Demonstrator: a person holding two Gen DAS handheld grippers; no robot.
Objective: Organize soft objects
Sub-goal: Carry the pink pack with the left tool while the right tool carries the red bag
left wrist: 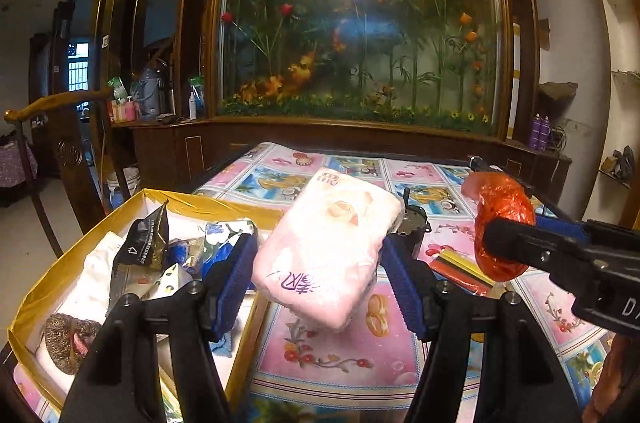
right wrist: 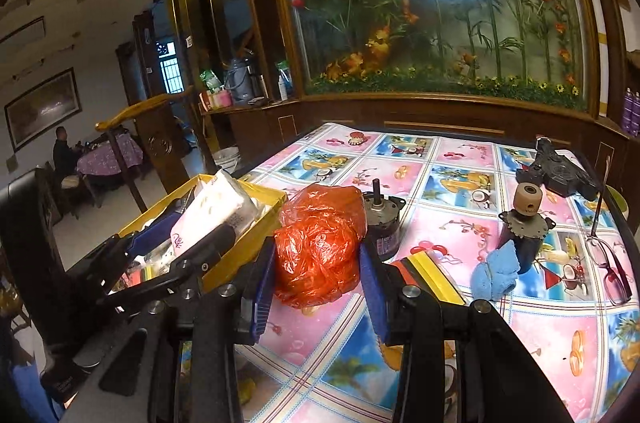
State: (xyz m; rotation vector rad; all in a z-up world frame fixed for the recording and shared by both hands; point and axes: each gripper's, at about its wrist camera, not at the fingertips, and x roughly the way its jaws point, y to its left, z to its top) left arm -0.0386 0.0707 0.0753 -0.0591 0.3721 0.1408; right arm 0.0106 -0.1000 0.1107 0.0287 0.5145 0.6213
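My left gripper (left wrist: 320, 259) is shut on a pink pack of tissues (left wrist: 326, 247), held tilted in the air above the table by the right rim of the yellow box (left wrist: 224, 207). That box holds white cloth, a dark foil packet and several other soft items. My right gripper (right wrist: 318, 263) is shut on a crumpled orange-red plastic bag (right wrist: 316, 247), lifted above the table. In the right wrist view the left gripper (right wrist: 192, 231) holds the tissue pack (right wrist: 216, 211) over the yellow box (right wrist: 256, 227). The right gripper (left wrist: 516, 227) and orange bag (left wrist: 504, 219) show at the right of the left wrist view.
The table (right wrist: 440, 159) has a pink and blue patterned cloth. On it stand a small motor (right wrist: 382, 219), a second motor with a tan cap (right wrist: 524, 223), a blue cloth (right wrist: 494, 273), glasses (right wrist: 612, 263), a black device (right wrist: 556, 171) and yellow-red strips (right wrist: 432, 275). A wooden chair stands at the left.
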